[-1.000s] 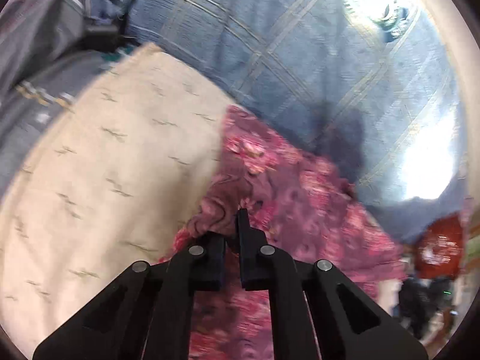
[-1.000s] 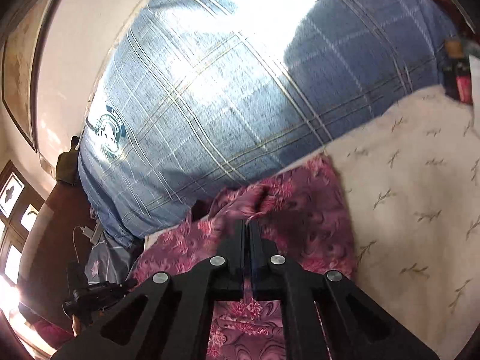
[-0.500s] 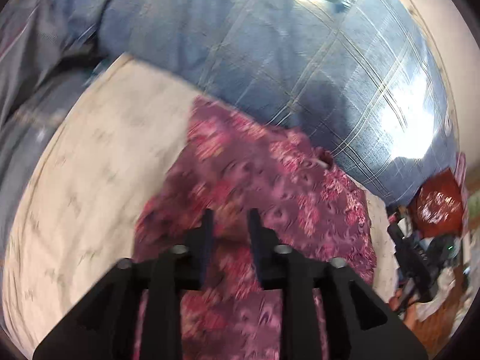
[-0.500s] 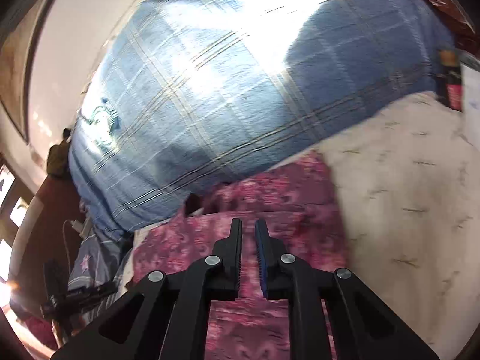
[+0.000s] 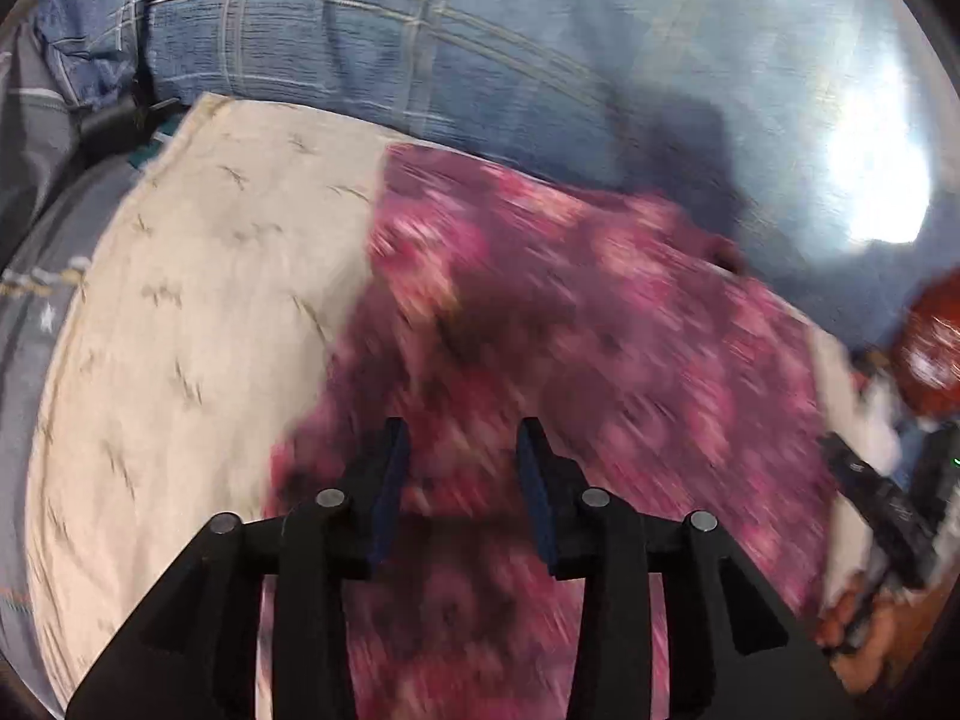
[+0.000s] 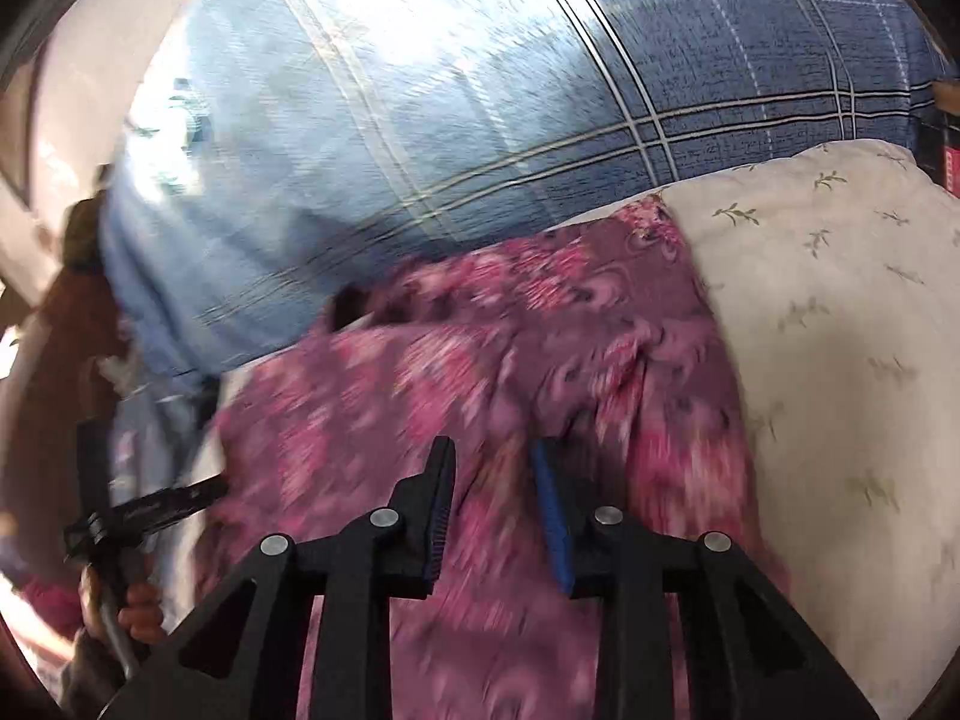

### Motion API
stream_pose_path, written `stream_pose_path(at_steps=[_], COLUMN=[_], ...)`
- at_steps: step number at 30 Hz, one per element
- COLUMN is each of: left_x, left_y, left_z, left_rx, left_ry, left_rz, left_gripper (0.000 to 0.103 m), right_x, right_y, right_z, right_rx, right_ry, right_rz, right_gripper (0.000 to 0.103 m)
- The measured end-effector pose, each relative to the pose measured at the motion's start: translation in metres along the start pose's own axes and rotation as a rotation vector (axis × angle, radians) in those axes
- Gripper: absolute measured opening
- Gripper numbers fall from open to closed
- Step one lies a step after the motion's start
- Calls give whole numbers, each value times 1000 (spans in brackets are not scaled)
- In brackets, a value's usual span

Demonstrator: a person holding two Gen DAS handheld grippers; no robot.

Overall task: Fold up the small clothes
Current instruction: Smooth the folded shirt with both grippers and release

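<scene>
A pink and purple floral garment (image 5: pixel 570 330) lies spread on a cream cloth with small leaf prints (image 5: pixel 198 312). It also shows in the right wrist view (image 6: pixel 510 372), on the same cream cloth (image 6: pixel 840 312). My left gripper (image 5: pixel 462 438) is open and empty, just above the garment's near part. My right gripper (image 6: pixel 492 462) is open and empty above the garment too. In the right wrist view the other gripper (image 6: pixel 144 510) shows at the left edge in a hand. Both views are motion-blurred.
A blue checked bedsheet (image 5: pixel 480 60) covers the bed behind the cloth, also in the right wrist view (image 6: pixel 420 120). Grey fabric (image 5: pixel 36 120) lies at the left. A red object (image 5: pixel 930 354) sits at the right edge. A pale wall (image 6: pixel 90 60) rises at the left.
Both grippers were shut on the garment's edge a second ago. They opened, let it go and pulled back. The garment now lies flatter on the cream cloth.
</scene>
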State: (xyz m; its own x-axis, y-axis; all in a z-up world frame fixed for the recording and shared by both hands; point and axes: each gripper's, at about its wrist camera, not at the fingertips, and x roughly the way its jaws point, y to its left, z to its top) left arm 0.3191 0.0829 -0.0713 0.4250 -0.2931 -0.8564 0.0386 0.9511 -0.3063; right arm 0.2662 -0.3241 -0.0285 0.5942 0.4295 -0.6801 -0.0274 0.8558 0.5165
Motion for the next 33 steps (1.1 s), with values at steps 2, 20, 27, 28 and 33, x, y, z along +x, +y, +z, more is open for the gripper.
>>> stream_pose_path(at_steps=[2,20,27,28,33], left_x=[-10,-110,-104,-105,-105], left_y=[-9,58,91,89,72], left_z=[-25,-167,-212,-217,-222], left_rx=[67,-5,-144,-140,-73], left_ry=[29,152,233,237,228], left_rz=[26,10,-133,-156,-180], left_gripper=[45,57,57,57,68], right_x=[-23,-178,-186,-186,-176], right_y=[-3,-48,-81,-81,-70], right_z=[-25,-179,-234,-238,-250], right_rx=[-18,41,256,267,236], right_ry=[17,92,126,134,203], right_rz=[16,-221,-43,-8,87], right_gripper=[33,48,48,48,48])
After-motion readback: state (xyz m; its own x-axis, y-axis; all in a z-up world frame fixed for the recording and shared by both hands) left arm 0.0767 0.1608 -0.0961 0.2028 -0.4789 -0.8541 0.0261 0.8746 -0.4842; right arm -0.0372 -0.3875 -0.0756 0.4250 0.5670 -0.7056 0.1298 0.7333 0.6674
